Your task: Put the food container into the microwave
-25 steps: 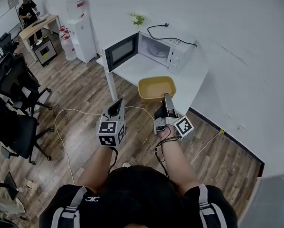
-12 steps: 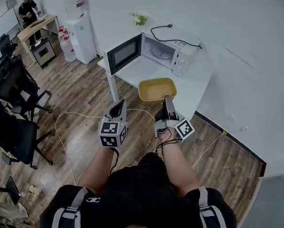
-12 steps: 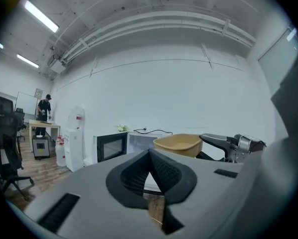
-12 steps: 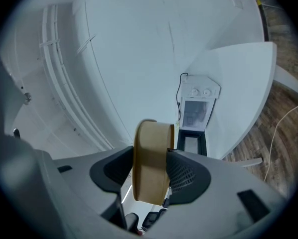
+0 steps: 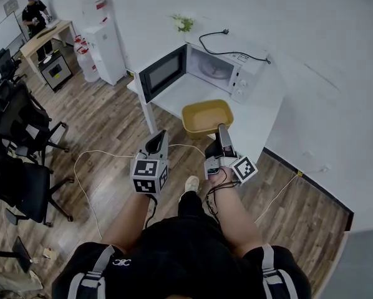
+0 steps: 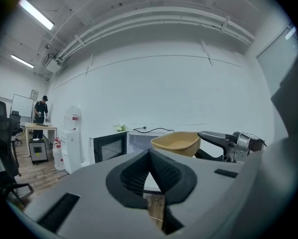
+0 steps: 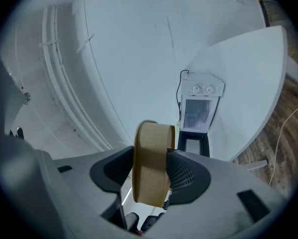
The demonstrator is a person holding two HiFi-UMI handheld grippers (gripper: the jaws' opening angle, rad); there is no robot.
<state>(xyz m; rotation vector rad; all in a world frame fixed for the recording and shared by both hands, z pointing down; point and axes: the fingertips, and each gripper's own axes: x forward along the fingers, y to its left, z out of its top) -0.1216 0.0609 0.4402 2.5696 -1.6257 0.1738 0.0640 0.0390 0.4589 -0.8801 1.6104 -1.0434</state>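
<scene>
Presently right tongs (image 5: 222,131) clamp one food container (image 5: 205,114); left tongs (image 5: 156,139) pinched together, empty.

I read this as an office: black swivel chairs (image 5: 21,114), a desk (image 5: 46,35), a whiteboard (image 5: 2,33), a water dispenser (image 5: 103,37), a microwave (image 5: 211,70), wood flooring (image 5: 108,120).

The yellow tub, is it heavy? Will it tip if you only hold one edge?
Probably light: the tub looks empty and thin-walled, and the right gripper carries it by one rim alone. It seems stiff, since it sticks out without sagging. Held at one edge, it might tilt if jolted.
</scene>
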